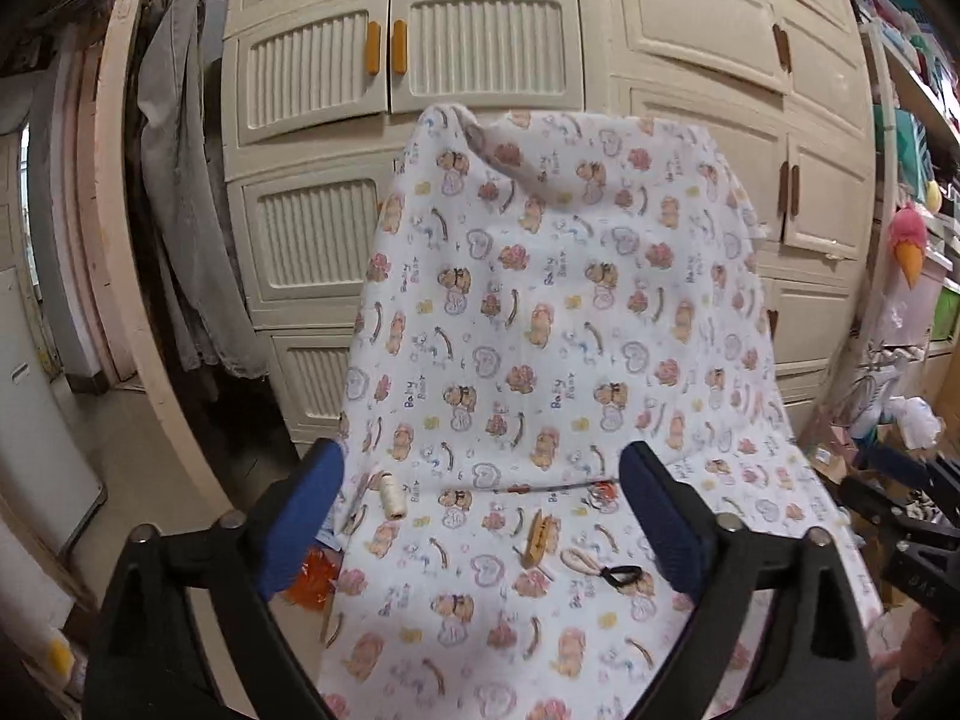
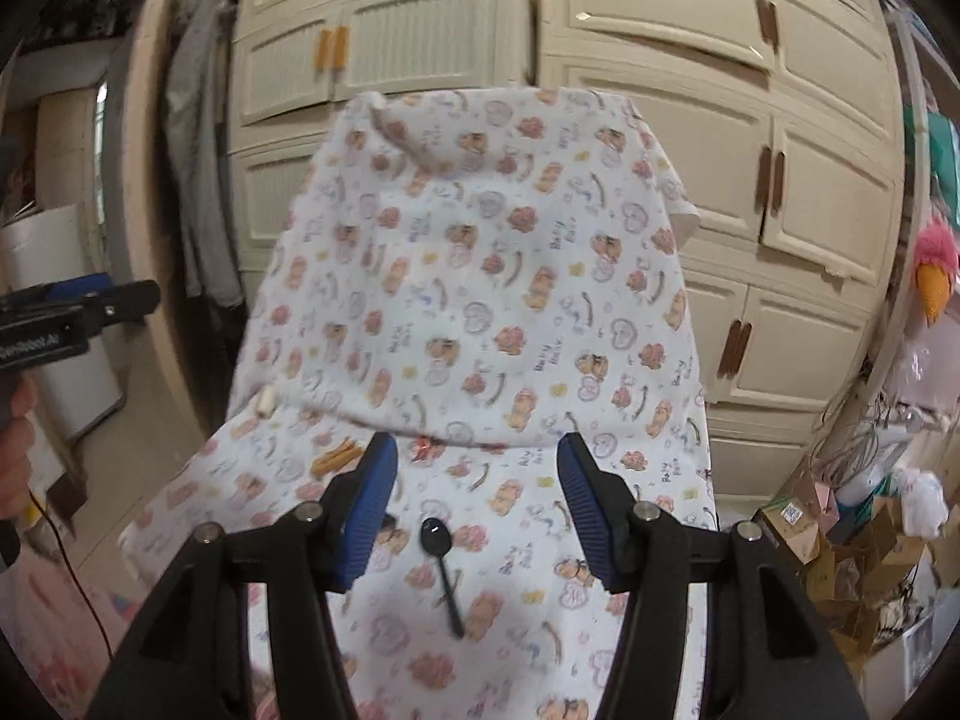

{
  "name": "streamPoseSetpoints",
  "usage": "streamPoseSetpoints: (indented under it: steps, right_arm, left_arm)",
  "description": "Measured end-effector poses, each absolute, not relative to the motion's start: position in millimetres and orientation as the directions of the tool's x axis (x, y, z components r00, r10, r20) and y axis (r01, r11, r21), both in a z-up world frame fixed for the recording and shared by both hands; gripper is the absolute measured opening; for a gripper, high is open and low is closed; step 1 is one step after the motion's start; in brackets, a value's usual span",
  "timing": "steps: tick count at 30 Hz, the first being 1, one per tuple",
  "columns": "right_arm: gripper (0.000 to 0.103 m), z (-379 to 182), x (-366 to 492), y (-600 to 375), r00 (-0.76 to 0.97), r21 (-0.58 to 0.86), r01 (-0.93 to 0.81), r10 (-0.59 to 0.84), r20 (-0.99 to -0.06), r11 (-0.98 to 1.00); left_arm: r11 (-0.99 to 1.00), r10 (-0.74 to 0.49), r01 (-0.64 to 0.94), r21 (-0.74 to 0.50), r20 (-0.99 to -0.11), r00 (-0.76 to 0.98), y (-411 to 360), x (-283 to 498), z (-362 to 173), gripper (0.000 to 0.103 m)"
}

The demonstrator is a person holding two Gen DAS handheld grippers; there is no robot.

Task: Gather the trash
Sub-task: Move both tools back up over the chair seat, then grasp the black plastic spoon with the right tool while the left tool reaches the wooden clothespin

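Observation:
A chair draped in a bear-print cloth (image 1: 540,312) fills both views. On its seat lie a white thread spool (image 1: 393,495), a wooden clothespin (image 1: 540,540), a red wrapper (image 1: 606,492) and a black hair tie (image 1: 624,576). An orange wrapper (image 1: 312,576) shows beside the seat's left edge. My left gripper (image 1: 480,462) hangs open above the seat, with nothing between its blue pads. The right wrist view shows a black plastic spoon (image 2: 441,564) on the seat. My right gripper (image 2: 477,450) is open above it, not touching. The spool (image 2: 265,403) and clothespin (image 2: 336,457) lie to its left.
Cream cabinets (image 1: 480,60) stand right behind the chair. Grey clothes (image 1: 180,210) hang at the left. Cardboard boxes and clutter (image 2: 840,552) pile up on the floor at the right. A hand (image 2: 15,450) holds the other gripper at the left edge of the right wrist view.

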State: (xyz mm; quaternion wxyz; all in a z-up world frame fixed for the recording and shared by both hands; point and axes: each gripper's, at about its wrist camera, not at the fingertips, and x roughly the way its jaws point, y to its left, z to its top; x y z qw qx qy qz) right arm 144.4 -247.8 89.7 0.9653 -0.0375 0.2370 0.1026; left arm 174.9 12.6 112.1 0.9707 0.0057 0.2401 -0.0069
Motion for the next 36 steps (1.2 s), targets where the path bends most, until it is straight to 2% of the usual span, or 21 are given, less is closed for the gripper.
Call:
streamPoseSetpoints:
  steps: [2,6,12,16,21,25,29,33,35,36]
  right_arm:
    - [0.047,74,154,-259,0.858,0.031,-0.184,0.175,-0.482,0.983]
    - [0.039,36,181,-265,0.769,0.088,-0.201,0.213,-0.603,0.976]
    - [0.036,5,209,-265,0.682,0.179,-0.204,0.271,-0.679,0.962]
    - [0.03,-18,220,-249,0.625,0.162,-0.226,0.27,-0.732,0.961]
    - [0.022,-42,236,-233,0.557,0.159,-0.257,0.281,-0.782,0.953]
    - [0.019,-54,240,-227,0.534,0.144,-0.266,0.271,-0.801,0.953]
    - [0.016,-65,244,-221,0.526,0.109,-0.277,0.246,-0.814,0.955]
    - [0.009,-68,246,-222,0.532,0.09,-0.282,0.234,-0.814,0.955]
    - [0.006,-68,246,-223,0.527,0.102,-0.286,0.245,-0.814,0.953]
    - [0.006,-68,245,-224,0.532,0.098,-0.287,0.244,-0.811,0.953]
  left_arm:
    - [1.0,0.004,0.002,0.011,-0.491,0.871,12,186,89,0.094]
    - [1.0,0.009,0.009,0.027,-0.62,0.785,8,209,47,0.094]
    - [0.999,-0.007,0.026,0.02,-0.649,0.761,1,223,49,0.094]
    - [0.997,-0.056,0.009,-0.072,-0.681,0.73,13,233,43,0.093]
    - [0.987,-0.12,0.002,-0.162,-0.726,0.678,22,261,28,0.082]
    - [0.991,-0.098,0.001,-0.131,-0.737,0.669,20,275,20,0.08]
    - [0.977,-0.137,-0.036,-0.208,-0.755,0.641,30,286,10,0.075]
    - [0.951,-0.207,-0.055,-0.304,-0.759,0.618,37,292,3,0.064]
    - [0.944,-0.226,-0.055,-0.325,-0.758,0.612,37,293,1,0.057]
    - [0.944,-0.228,-0.053,-0.326,-0.76,0.609,36,294,0,0.05]
